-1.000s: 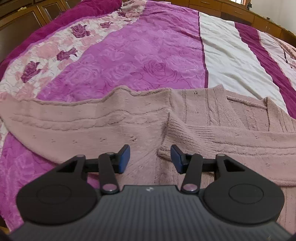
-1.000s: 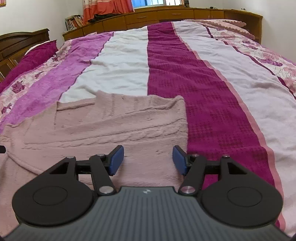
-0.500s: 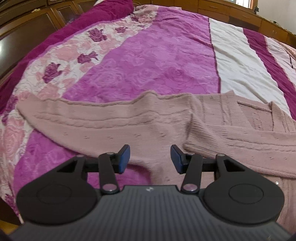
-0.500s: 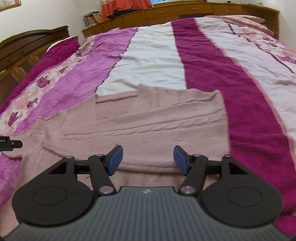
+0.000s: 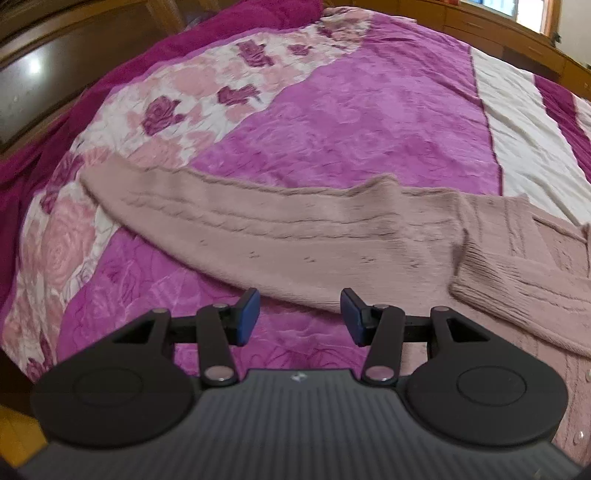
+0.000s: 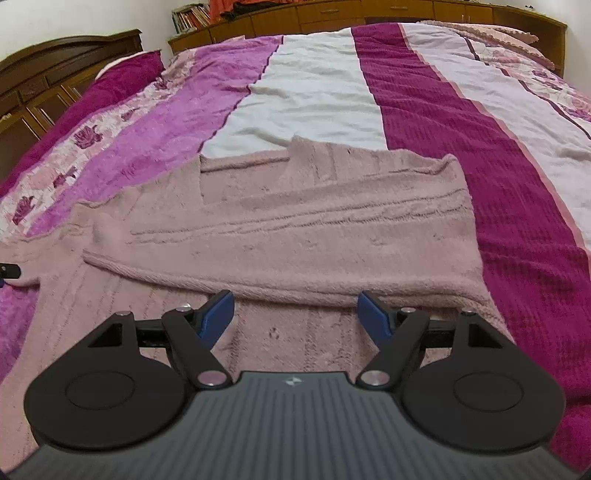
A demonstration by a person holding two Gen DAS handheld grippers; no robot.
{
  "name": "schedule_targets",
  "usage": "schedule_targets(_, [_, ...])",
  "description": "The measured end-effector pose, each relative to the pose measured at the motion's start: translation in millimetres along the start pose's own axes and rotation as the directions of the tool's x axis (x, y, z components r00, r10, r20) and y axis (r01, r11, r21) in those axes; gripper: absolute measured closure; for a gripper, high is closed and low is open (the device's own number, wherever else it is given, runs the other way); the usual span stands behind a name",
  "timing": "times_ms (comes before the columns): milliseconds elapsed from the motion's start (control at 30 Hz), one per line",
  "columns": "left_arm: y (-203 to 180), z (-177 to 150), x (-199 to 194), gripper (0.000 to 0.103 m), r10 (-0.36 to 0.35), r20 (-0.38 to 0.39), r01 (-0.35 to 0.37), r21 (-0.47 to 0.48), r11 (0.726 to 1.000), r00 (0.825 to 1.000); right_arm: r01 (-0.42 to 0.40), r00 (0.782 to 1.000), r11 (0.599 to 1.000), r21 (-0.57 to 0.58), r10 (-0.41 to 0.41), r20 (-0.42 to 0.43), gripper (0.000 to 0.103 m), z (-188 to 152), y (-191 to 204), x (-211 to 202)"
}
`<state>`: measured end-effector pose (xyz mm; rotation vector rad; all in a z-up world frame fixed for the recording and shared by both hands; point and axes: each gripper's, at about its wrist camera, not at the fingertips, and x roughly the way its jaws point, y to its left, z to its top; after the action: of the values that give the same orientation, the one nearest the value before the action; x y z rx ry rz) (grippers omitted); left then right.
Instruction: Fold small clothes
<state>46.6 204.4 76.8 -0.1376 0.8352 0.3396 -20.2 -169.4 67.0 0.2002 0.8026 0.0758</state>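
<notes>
A dusty-pink knitted cardigan (image 6: pixel 295 236) lies flat on the bed. Its right sleeve is folded across the body, cuff at the left (image 6: pixel 107 264). Its left sleeve (image 5: pixel 236 229) stretches out straight to the left over the bedspread, cuff at the far left. My left gripper (image 5: pixel 299 317) is open and empty, just in front of the near edge of that outstretched sleeve. My right gripper (image 6: pixel 295 314) is open and empty above the cardigan's body, just before the folded sleeve's lower edge. A tip of the left gripper shows at the left edge of the right wrist view (image 6: pixel 9 271).
The bedspread (image 6: pixel 424 110) has magenta, white, purple and rose-print stripes. A dark wooden headboard (image 6: pixel 55 74) stands at the left, wooden cabinets (image 6: pixel 369 11) run along the far wall. The bed's left edge and floor (image 5: pixel 14 435) show at lower left.
Both grippers stayed open. The left gripper has moved left and back, from over the cardigan's body to the outstretched sleeve. The right gripper has drawn back toward the near hem.
</notes>
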Motion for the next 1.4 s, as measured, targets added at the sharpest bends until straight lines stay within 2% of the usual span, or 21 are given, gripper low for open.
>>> schedule_targets(167, [14.2,2.4,11.4,0.052,0.022,-0.017,-0.023,-0.059,0.998,1.000,0.016,1.000,1.000,0.012,-0.016,-0.008,0.023,-1.7,-1.8,4.2])
schedule_targets(467, [28.9,11.9,29.7,0.052,0.019,-0.025,-0.022,-0.123,0.992,1.000,0.037,0.999,0.999,0.002,-0.037,-0.026,0.023,-6.1,0.0,11.1])
schedule_targets(700, [44.1,18.0,57.4,0.052,0.051,-0.057,-0.061,-0.192,0.980,0.997,0.049,0.998,0.999,-0.003,-0.050,-0.027,0.022,-6.9,0.9,12.9])
schedule_targets(800, [53.0,17.6,69.2,0.045,0.034,-0.061,-0.047,-0.228,0.972,0.998,0.056,0.998,0.998,-0.006,-0.056,-0.030,0.022,-8.0,1.1,14.9])
schedule_targets(1033, [67.2,22.4,81.2,0.041,0.006,-0.024,-0.013,-0.299,0.954,1.000,0.063,0.997,0.998,-0.012,-0.063,-0.033,0.021,-8.6,2.9,17.8])
schedule_targets(1200, [84.9,26.6,90.7,0.040,-0.034,0.022,0.040,-0.393,0.919,0.999,0.077,0.996,0.997,-0.022,-0.078,-0.039,0.020,-9.0,6.0,18.8])
schedule_targets(1400, [110.7,30.4,97.2,0.040,-0.096,0.075,0.122,-0.521,0.845,0.992,0.104,0.992,0.994,-0.030,-0.106,-0.065,0.019,-7.4,9.5,20.3])
